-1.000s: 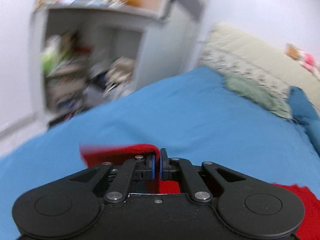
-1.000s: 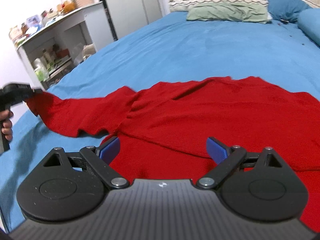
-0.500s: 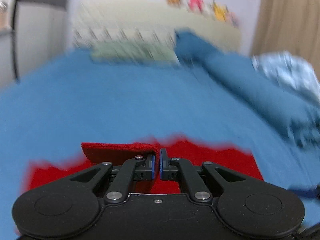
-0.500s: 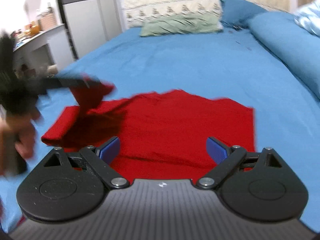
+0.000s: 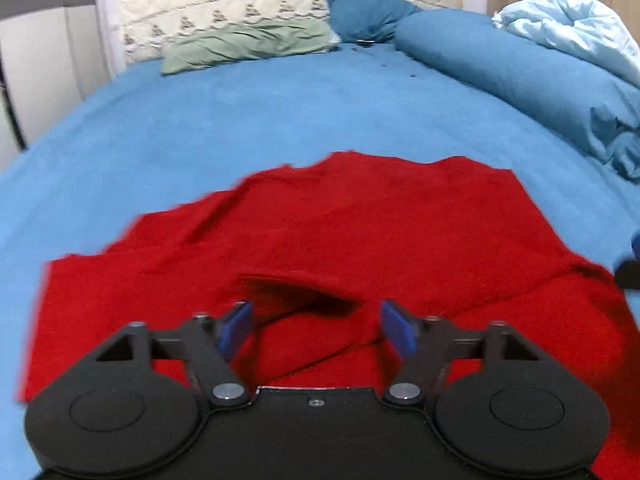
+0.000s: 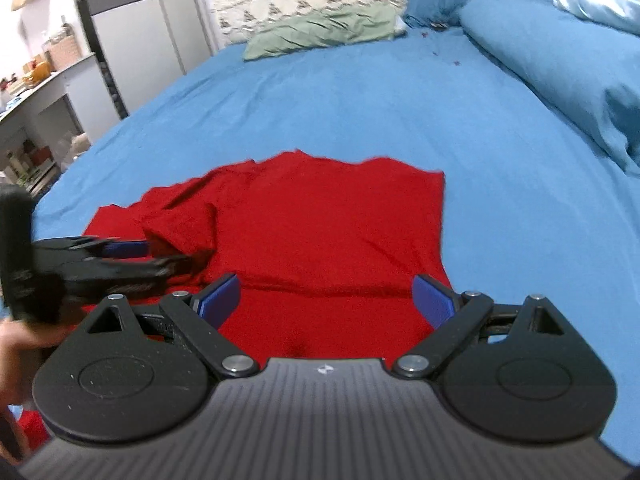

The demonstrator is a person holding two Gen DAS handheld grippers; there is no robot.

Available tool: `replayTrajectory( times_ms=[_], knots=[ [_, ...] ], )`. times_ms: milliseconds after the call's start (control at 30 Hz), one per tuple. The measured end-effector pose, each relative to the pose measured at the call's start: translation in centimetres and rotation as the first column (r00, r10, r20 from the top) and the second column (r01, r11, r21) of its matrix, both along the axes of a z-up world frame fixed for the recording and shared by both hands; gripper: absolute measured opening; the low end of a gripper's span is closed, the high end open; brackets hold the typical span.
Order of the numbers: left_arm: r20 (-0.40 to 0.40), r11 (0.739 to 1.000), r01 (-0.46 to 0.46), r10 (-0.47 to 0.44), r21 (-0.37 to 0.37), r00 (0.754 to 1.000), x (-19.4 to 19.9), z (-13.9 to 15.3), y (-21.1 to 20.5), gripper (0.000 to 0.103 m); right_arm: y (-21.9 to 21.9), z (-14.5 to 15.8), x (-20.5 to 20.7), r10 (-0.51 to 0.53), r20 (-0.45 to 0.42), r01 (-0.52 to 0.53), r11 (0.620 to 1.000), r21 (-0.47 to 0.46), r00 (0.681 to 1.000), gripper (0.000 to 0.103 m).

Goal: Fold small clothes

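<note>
A red garment [image 5: 360, 232] [image 6: 320, 232] lies spread on the blue bedsheet [image 5: 280, 104], with its left sleeve folded in over the body. My left gripper [image 5: 316, 330] hovers just above the folded sleeve, its jaws opening, and no cloth sits between its blue pads. In the right wrist view the left gripper [image 6: 160, 254] shows blurred at the garment's left side, held by a hand [image 6: 16, 344]. My right gripper [image 6: 326, 300] stands open over the garment's near edge with nothing in it.
A green pillow [image 5: 248, 46] and a blue pillow [image 5: 364, 8] lie at the head of the bed. A rolled blue duvet [image 5: 532, 80] and a pale blue quilt [image 5: 572, 32] run along the right. A wardrobe [image 6: 140, 32] and cluttered shelves [image 6: 36, 92] stand left of the bed.
The left gripper carried the sleeve from the left across onto the garment's body, then opened and let it go. The right gripper stayed open and shifted along the garment.
</note>
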State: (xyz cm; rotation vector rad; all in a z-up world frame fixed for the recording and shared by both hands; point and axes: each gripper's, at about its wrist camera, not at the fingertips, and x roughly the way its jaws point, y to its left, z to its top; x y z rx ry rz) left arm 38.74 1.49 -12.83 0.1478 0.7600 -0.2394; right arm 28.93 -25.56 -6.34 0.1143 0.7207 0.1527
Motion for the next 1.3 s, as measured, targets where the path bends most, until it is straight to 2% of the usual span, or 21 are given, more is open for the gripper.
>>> replayTrajectory(
  times_ms=[33, 67, 100, 167, 267, 367, 467, 500, 567, 600, 700, 733, 767, 800, 867, 967, 1067, 1133, 1300],
  knots=[
    [0.007, 1.0, -0.028, 0.028, 0.008, 1.0, -0.9, 0.3, 1.1, 0.086, 0.3, 0.2, 0.2, 0.016, 0.006, -0.016, 1.0, -0.006, 1.0, 0.103],
    [0.015, 0.998, -0.066, 0.066, 0.014, 0.998, -1.4, 0.5, 2.4, 0.098, 0.8, 0.3, 0.6, 0.037, 0.008, -0.037, 0.999, -0.013, 0.999, 0.103],
    [0.033, 0.994, -0.108, 0.107, 0.015, 0.994, -2.1, 0.6, 3.9, 0.101, 1.6, 0.3, 1.2, 0.073, 0.002, -0.073, 0.997, -0.028, 0.997, 0.103],
    [0.074, 0.989, -0.149, 0.146, 0.027, 0.987, -3.3, 0.2, 6.5, 0.101, 3.5, 0.1, 2.2, 0.131, -0.014, -0.131, 0.989, -0.066, 0.991, 0.103],
    [0.103, 0.97, -0.221, 0.211, 0.102, 0.972, -4.0, -1.3, 9.0, 0.101, 7.4, -0.5, 3.6, 0.243, -0.013, -0.242, 0.96, -0.141, 0.97, 0.103],
    [0.059, 0.964, -0.265, 0.262, 0.038, 0.963, -4.0, -3.0, 11.2, 0.101, 11.8, -1.2, 5.6, 0.329, -0.018, -0.324, 0.917, -0.234, 0.944, 0.103],
    [0.003, 0.962, -0.272, 0.272, 0.015, 0.962, -2.9, -3.8, 11.9, 0.099, 16.2, -2.3, 7.5, 0.416, -0.031, -0.399, 0.847, -0.351, 0.909, 0.101],
    [-0.002, 0.961, -0.277, 0.277, -0.004, 0.961, -2.8, -4.0, 12.3, 0.099, 17.7, -3.0, 8.2, 0.446, -0.057, -0.431, 0.812, -0.393, 0.893, 0.099],
    [-0.026, 0.951, -0.306, 0.305, -0.044, 0.952, -2.8, -4.4, 13.4, 0.097, 19.9, -4.4, 9.5, 0.483, -0.113, -0.478, 0.754, -0.451, 0.868, 0.077],
    [-0.034, 0.948, -0.312, 0.311, -0.057, 0.95, -2.5, -4.7, 13.7, 0.097, 21.1, -5.1, 10.1, 0.498, -0.139, -0.498, 0.723, -0.479, 0.856, 0.072],
    [0.003, 0.952, -0.304, 0.304, -0.037, 0.953, -1.8, -4.6, 13.7, 0.097, 23.0, -6.0, 10.8, 0.537, -0.156, -0.535, 0.68, -0.501, 0.829, 0.055],
    [0.01, 0.952, -0.304, 0.304, -0.03, 0.953, -2.0, -4.4, 13.6, 0.097, 23.2, -6.1, 11.0, 0.539, -0.162, -0.541, 0.681, -0.494, 0.826, 0.034],
    [0.011, 0.951, -0.308, 0.309, -0.038, 0.951, -1.9, -4.4, 13.6, 0.097, 23.3, -6.1, 11.3, 0.539, -0.171, -0.547, 0.684, -0.482, 0.825, 0.023],
    [0.005, 0.947, -0.315, 0.316, -0.059, 0.949, -1.9, -4.5, 14.0, 0.096, 23.3, -6.0, 11.4, 0.536, -0.168, -0.543, 0.689, -0.479, 0.828, 0.023],
    [-0.001, 0.94, -0.327, 0.328, -0.093, 0.945, -2.1, -4.6, 14.6, 0.096, 22.8, -5.4, 11.6, 0.505, -0.119, -0.491, 0.712, -0.503, 0.855, 0.021],
    [0.008, 0.94, -0.329, 0.332, -0.091, 0.943, -2.0, -4.7, 14.8, 0.096, 19.9, -3.5, 12.8, 0.347, -0.021, -0.314, 0.82, -0.478, 0.938, 0.021],
    [0.023, 0.94, -0.331, 0.334, -0.085, 0.942, -2.1, -4.8, 14.7, 0.096, 15.5, -1.4, 14.0, 0.168, 0.049, -0.136, 0.912, -0.387, 0.985, 0.021],
    [0.033, 0.937, -0.339, 0.342, -0.088, 0.939, -1.9, -4.9, 14.6, 0.095, 13.2, -0.5, 14.5, 0.088, 0.078, -0.054, 0.931, -0.361, 0.993, 0.021],
    [0.043, 0.916, -0.383, 0.39, -0.118, 0.92, -1.2, -4.9, 15.2, 0.091, 8.5, 1.1, 14.7, -0.032, 0.121, 0.071, 0.94, -0.334, 0.992, 0.021]
  ],
)
